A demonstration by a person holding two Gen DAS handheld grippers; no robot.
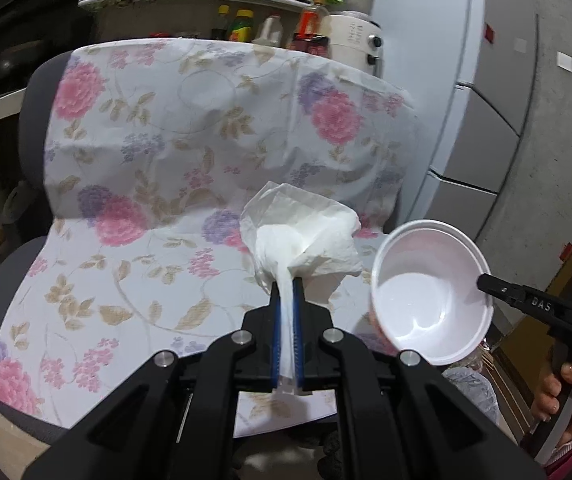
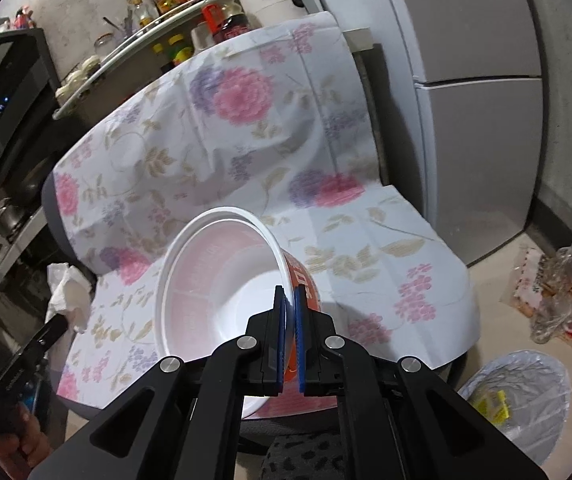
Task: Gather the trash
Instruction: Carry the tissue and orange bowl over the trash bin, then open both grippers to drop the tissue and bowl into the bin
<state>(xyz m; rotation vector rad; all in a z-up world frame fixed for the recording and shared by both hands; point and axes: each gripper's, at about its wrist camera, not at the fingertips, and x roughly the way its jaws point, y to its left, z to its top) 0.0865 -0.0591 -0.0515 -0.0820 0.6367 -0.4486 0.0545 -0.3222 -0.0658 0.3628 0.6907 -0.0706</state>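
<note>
My left gripper (image 1: 286, 284) is shut on a crumpled white tissue (image 1: 302, 232) and holds it above the seat of a chair covered in floral cloth (image 1: 165, 140). My right gripper (image 2: 289, 292) is shut on the wall of an empty white noodle bowl (image 2: 213, 280) with an orange outside, tilted on its side above the seat. The bowl (image 1: 430, 292) and the right gripper (image 1: 486, 282) also show at the right of the left wrist view. The tissue (image 2: 65, 292) and the left gripper show at the lower left of the right wrist view.
A bin lined with a clear bag (image 2: 522, 396) stands on the floor at the lower right, with some yellow scraps inside. Clear plastic bags with wrappers (image 2: 550, 292) lie on the floor beyond it. A fridge (image 2: 466, 80) stands right of the chair. Shelves with bottles (image 1: 245, 28) stand behind.
</note>
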